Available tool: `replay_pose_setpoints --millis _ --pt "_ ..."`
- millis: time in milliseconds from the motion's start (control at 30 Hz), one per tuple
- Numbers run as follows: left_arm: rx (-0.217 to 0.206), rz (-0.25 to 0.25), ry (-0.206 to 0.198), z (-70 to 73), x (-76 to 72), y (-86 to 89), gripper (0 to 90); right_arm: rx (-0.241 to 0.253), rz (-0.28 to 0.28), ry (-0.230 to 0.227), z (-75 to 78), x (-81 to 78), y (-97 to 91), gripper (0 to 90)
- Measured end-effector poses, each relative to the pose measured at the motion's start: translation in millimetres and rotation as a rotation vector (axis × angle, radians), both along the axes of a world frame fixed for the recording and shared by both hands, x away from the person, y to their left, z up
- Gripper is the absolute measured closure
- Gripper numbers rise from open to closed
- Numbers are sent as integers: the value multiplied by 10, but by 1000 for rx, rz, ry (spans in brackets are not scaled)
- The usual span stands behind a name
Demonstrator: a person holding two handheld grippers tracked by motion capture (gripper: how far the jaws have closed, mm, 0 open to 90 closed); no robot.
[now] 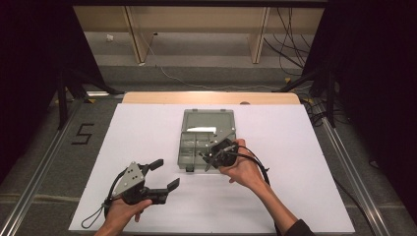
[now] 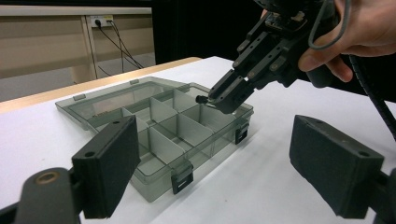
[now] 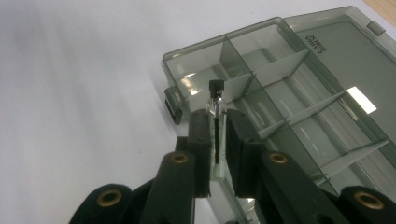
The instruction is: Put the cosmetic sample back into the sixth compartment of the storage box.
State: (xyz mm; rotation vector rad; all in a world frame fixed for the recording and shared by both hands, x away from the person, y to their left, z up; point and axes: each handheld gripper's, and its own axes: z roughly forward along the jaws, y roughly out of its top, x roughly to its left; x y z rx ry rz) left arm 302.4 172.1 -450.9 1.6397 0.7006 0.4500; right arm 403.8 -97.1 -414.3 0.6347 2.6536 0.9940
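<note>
- A translucent grey plastic compartment box (image 1: 206, 140) lies open at the centre of the frame on a white table sheet (image 1: 142, 132).
- The right gripper (image 1: 212, 156), held in a hand, hangs over the box's lower right corner.
- The left gripper (image 1: 165, 174), at the lower left, has its jaws spread wide with nothing between them.

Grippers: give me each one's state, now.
Left gripper: open, holding nothing, resting over the white table.
Right gripper: closed on a small black-capped glass vial, above the open compartment box.
</note>
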Motion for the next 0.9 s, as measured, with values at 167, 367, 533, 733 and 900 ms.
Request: replay_pose_setpoints --millis 167,367,533,733,900 --pt "2 -2 -2 4 -4 1 159 2 -3 3 -10 30 46 811" --pt "0 -4 -2 1 -5 0 159 34 -32 5 -45 82 85 811" --pt "2 -3 -1 2 -4 1 159 53 -42 22 -81 130 114 810" --pt "1 -3 -1 3 -6 1 159 50 -42 36 -102 159 132 810" --pt "1 -3 -1 3 -6 1 159 32 -44 22 -124 176 161 810"
